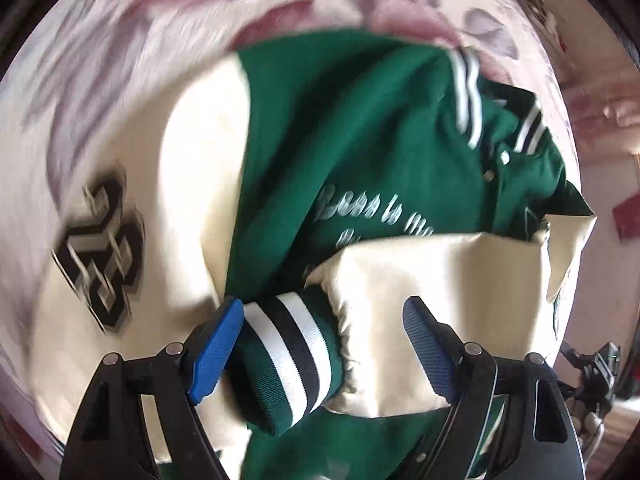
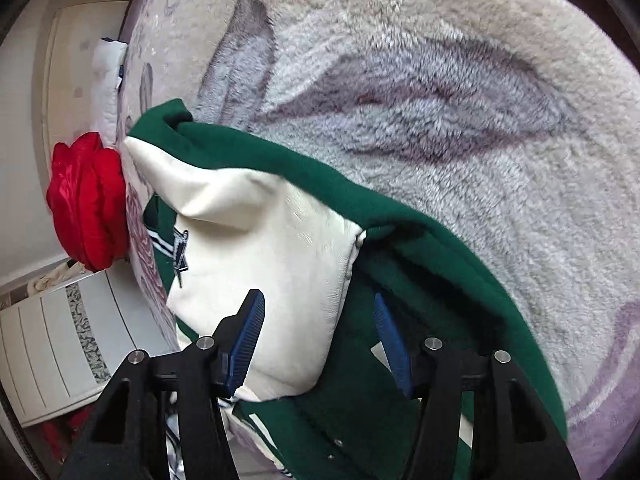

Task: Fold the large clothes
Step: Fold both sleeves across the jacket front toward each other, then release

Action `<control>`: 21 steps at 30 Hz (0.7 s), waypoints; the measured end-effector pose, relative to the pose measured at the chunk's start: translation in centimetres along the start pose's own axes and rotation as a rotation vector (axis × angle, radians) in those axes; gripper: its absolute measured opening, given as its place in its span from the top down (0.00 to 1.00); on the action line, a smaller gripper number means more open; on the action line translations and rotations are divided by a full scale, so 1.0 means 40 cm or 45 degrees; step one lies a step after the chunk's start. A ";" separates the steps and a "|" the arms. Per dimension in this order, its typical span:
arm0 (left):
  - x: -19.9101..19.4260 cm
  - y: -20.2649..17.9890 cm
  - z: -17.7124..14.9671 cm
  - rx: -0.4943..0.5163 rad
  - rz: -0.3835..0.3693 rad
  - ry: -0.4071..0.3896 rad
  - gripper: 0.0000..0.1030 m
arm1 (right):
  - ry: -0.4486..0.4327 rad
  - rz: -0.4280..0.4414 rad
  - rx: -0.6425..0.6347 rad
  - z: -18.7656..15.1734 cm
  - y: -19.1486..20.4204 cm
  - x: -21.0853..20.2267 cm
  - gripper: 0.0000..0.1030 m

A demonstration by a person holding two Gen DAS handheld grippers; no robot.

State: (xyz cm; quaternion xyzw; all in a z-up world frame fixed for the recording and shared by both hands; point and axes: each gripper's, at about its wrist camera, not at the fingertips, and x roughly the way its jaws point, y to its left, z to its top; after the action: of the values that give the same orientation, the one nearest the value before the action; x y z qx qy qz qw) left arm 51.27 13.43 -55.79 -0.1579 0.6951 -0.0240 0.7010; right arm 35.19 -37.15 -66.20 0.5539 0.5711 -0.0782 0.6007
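Observation:
A green varsity jacket [image 1: 340, 140] with cream sleeves lies on a fluffy floral blanket [image 1: 160, 40]. One cream sleeve [image 1: 420, 280] is folded across the green body, its striped green, white and black cuff [image 1: 288, 352] between the blue pads of my left gripper [image 1: 324, 344]. The jaws stand wide open around the cuff. The other cream sleeve carries a black number patch [image 1: 104, 252]. In the right wrist view my right gripper [image 2: 318, 340] is open, its fingers either side of a cream sleeve fold [image 2: 272, 264] and the green body [image 2: 400, 240].
A red garment [image 2: 86, 200] lies at the bed's left edge. A white cabinet [image 2: 52, 344] and wall stand beyond the bed. The grey-and-pink blanket [image 2: 440, 100] spreads to the right of the jacket. The other hand-held device [image 1: 592, 376] shows at lower right.

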 end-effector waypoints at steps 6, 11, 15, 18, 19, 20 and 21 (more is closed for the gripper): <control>0.055 -0.054 -0.015 0.186 0.225 -0.016 0.41 | -0.057 0.007 0.080 -0.003 -0.028 0.069 0.43; -0.056 0.009 -0.037 0.132 0.079 -0.059 0.46 | -0.082 0.015 0.109 -0.017 -0.024 0.071 0.43; -0.106 0.115 -0.071 -0.036 -0.113 -0.001 0.44 | -0.094 -0.003 0.098 -0.022 -0.030 0.057 0.43; -0.070 0.072 -0.098 -0.062 -0.160 0.026 0.44 | -0.100 -0.018 0.113 -0.022 -0.044 0.055 0.43; -0.051 0.056 -0.106 -0.032 -0.141 0.029 0.44 | -0.099 -0.020 0.117 -0.022 -0.047 0.056 0.43; -0.030 0.038 -0.103 0.010 -0.098 0.041 0.44 | -0.101 -0.017 0.124 -0.023 -0.049 0.060 0.43; -0.014 0.021 -0.092 0.037 -0.039 0.048 0.44 | -0.099 -0.011 0.129 -0.025 -0.051 0.065 0.43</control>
State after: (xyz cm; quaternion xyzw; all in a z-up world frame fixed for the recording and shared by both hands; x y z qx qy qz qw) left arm 47.47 13.69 -55.39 -0.1580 0.7052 -0.0478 0.6895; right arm 33.99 -35.75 -69.13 0.5777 0.5451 -0.1309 0.5933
